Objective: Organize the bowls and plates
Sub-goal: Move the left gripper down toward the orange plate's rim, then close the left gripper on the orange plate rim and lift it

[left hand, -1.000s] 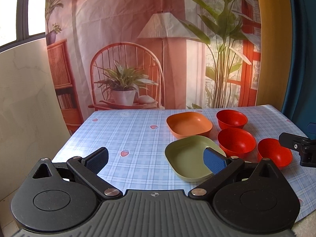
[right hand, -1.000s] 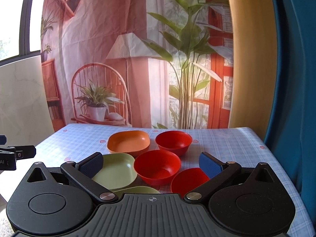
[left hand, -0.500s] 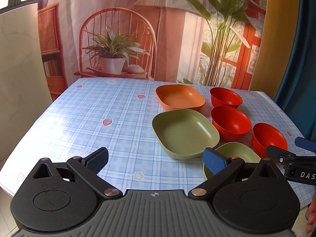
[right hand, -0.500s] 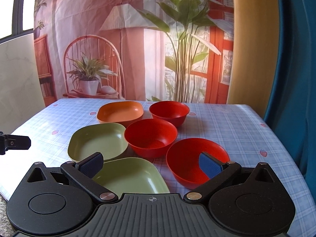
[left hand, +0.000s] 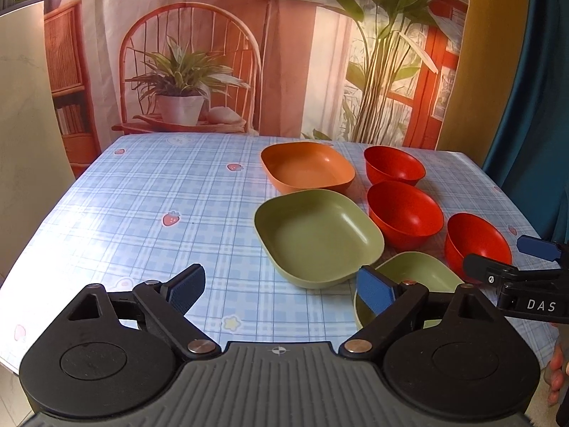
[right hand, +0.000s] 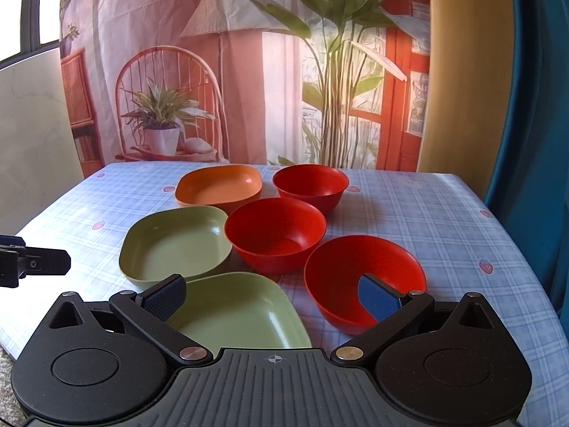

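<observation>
Change: I am bringing both grippers lower; the dishes are looming closer than a second ago.
Left gripper [left hand: 281, 286]: jaws closing, nothing between them.
Right gripper [right hand: 272, 297]: jaws apart, empty.
Near green plate [right hand: 245, 313]: lying at twelve o'clock, likely first pickup.
Red bowls [right hand: 275, 235]: sitting at one o'clock.

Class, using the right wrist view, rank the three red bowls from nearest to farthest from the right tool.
1. The near red bowl, just ahead of the right tool, behind its right finger.
2. The middle red bowl, further back and left, beside the green plate.
3. The far red bowl, at the back, right of the orange plate.
</observation>
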A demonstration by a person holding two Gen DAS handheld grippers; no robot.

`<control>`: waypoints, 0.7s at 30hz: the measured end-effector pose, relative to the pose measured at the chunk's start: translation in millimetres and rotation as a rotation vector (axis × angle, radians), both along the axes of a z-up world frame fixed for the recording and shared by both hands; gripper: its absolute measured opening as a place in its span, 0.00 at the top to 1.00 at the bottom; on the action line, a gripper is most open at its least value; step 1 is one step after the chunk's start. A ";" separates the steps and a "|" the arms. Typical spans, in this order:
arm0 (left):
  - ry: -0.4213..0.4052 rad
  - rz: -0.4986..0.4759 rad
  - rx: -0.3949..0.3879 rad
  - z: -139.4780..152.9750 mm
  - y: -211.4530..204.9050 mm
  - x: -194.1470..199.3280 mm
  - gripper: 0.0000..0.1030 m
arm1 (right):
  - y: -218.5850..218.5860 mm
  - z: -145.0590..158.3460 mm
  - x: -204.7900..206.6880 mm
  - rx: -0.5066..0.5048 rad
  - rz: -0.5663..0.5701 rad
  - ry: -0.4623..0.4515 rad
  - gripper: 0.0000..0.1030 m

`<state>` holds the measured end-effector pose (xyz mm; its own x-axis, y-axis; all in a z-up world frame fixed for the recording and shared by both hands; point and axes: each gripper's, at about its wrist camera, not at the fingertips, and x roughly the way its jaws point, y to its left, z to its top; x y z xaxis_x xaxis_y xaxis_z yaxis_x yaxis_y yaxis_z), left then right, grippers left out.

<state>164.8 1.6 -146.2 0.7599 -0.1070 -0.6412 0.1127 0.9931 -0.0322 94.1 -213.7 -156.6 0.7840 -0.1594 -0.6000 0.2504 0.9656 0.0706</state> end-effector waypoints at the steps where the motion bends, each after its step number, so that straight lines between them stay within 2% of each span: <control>1: 0.003 0.003 0.006 3.5 0.6 5.2 0.11 | -1.7 2.3 4.6 -0.006 -0.005 0.003 0.00; 5: -0.013 -0.009 0.020 20.5 4.4 30.2 0.12 | -9.1 16.9 30.7 -0.022 0.012 -0.024 0.00; 11: -0.034 0.011 0.008 40.3 7.9 72.9 0.20 | -23.5 33.7 81.6 -0.003 0.068 -0.059 0.02; 12: -0.029 0.016 0.004 41.4 8.1 81.5 0.24 | -24.5 34.2 89.9 -0.011 0.082 -0.057 0.05; 13: -0.024 0.019 -0.005 42.1 9.0 90.1 0.26 | -26.5 34.3 99.4 -0.023 0.098 -0.055 0.15; 14: -0.018 0.017 -0.014 42.3 11.3 99.7 0.33 | -28.3 33.8 111.9 -0.036 0.116 -0.050 0.20; 15: -0.011 0.013 -0.023 41.5 13.5 110.0 0.42 | -29.4 32.7 120.5 -0.041 0.127 -0.043 0.29; 16: -0.001 0.007 -0.032 39.9 15.6 120.6 0.48 | -31.6 30.2 133.6 -0.037 0.142 -0.030 0.34; 18: 0.029 0.003 -0.057 33.6 19.8 143.6 0.70 | -37.5 23.6 155.3 0.000 0.158 -0.013 0.40; 21: 0.076 0.016 -0.107 14.4 21.2 174.4 0.75 | -43.6 8.6 185.2 0.061 0.191 0.023 0.56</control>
